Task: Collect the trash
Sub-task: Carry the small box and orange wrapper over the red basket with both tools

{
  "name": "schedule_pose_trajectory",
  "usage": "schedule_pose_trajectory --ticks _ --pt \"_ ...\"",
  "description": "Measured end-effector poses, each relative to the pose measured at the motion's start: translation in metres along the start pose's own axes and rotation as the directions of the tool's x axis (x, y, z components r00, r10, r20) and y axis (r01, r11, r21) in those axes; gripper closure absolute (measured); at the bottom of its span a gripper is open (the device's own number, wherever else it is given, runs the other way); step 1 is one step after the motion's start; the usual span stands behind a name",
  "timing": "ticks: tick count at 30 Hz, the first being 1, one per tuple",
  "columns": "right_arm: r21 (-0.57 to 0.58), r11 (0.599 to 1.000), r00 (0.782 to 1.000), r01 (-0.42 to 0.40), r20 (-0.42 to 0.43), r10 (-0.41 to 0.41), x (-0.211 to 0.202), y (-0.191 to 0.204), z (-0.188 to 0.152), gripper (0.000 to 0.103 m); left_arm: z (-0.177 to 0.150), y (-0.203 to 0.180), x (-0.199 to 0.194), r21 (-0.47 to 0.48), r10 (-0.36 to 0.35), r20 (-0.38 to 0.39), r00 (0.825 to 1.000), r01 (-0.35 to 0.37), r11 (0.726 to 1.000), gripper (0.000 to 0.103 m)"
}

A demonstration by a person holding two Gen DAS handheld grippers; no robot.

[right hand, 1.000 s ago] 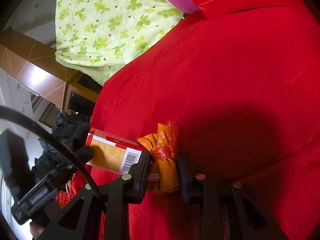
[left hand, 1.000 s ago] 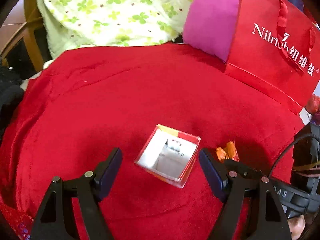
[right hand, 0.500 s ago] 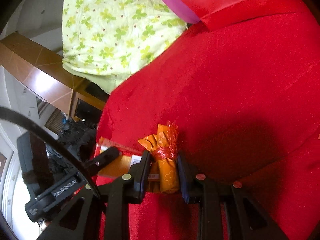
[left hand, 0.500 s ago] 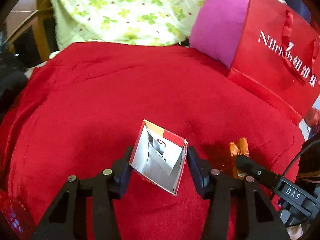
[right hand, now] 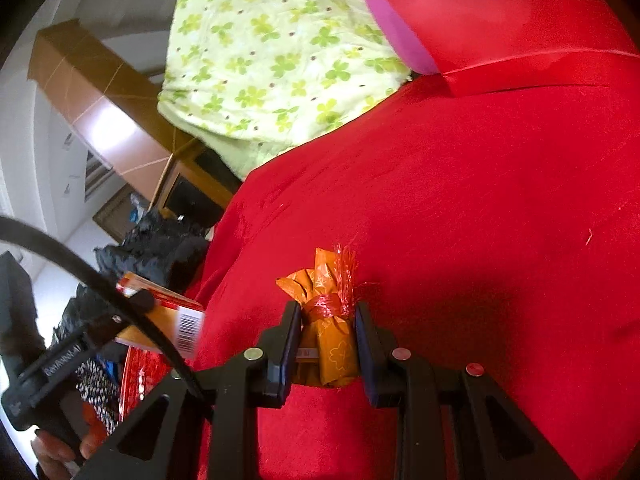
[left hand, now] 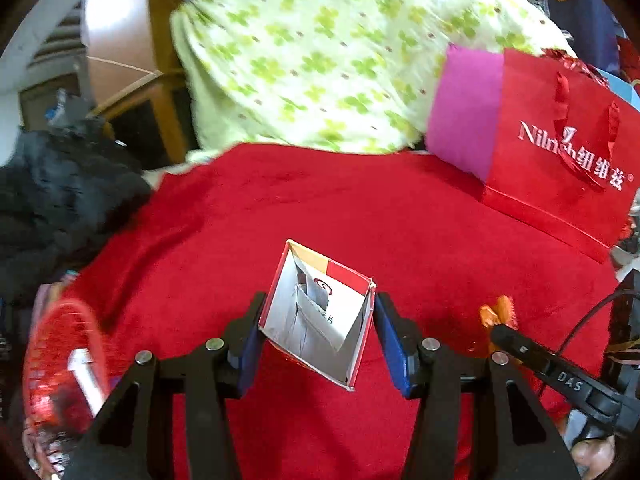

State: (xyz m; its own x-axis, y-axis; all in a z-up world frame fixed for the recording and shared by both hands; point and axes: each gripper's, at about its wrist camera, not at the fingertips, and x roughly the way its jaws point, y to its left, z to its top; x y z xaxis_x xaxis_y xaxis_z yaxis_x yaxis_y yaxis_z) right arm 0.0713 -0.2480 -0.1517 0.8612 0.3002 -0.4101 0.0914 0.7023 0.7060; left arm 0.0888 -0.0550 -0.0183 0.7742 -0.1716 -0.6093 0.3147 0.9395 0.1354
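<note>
Red plush blanket (left hand: 400,208) spreads beneath both hand-held tools. The left gripper (left hand: 316,344) pinches an open white-lined cardboard box with a red and yellow outside (left hand: 316,320), one blue pad on each side wall, the open mouth facing the camera and a folded paper inside. The right gripper (right hand: 326,344) is pressed tight on an orange foil-wrapped candy tied with a red ribbon (right hand: 330,336), whose twisted top sticks out past the fingertips. Far ahead and right of the left gripper a red paper gift bag with white lettering and ribbon handles (left hand: 560,160) stands on the blanket against a magenta cushion (left hand: 464,108) and a pale green clover-print quilt (left hand: 320,48). Low to the left gripper's left sits a red mesh basket (left hand: 52,360), blurred.
</note>
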Motion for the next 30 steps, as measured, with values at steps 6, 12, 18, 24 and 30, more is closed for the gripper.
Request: schedule_pose_trajectory --ticks 6,12,18,24,30 --pt "-0.09 0.995 0.999 -0.045 -0.024 0.043 -0.007 0.048 -0.012 0.075 -0.01 0.04 -0.041 -0.045 0.1 0.063 0.993 -0.097 0.994 0.048" --pt "-0.194 0.975 0.994 -0.11 -0.046 0.103 -0.013 0.107 -0.026 0.075 -0.021 0.073 -0.074 -0.099 0.159 0.106 0.982 -0.149 0.984 0.048" --pt "-0.264 0.952 0.987 -0.157 -0.062 0.146 -0.017 0.152 -0.039 0.075 -0.03 0.102 -0.1 -0.15 0.19 0.137 0.972 -0.169 0.974 0.048" --pt "-0.315 0.93 0.982 -0.191 -0.07 0.178 -0.023 0.187 -0.049 0.075 -0.036 0.126 -0.117 -0.194 0.214 0.165 0.963 -0.181 0.964 0.048" --pt "-0.356 0.908 0.975 -0.223 -0.086 0.206 -0.022 0.218 -0.054 0.075 -0.043 0.147 -0.128 -0.229 0.236 0.172 0.956 -0.194 0.954 0.048"
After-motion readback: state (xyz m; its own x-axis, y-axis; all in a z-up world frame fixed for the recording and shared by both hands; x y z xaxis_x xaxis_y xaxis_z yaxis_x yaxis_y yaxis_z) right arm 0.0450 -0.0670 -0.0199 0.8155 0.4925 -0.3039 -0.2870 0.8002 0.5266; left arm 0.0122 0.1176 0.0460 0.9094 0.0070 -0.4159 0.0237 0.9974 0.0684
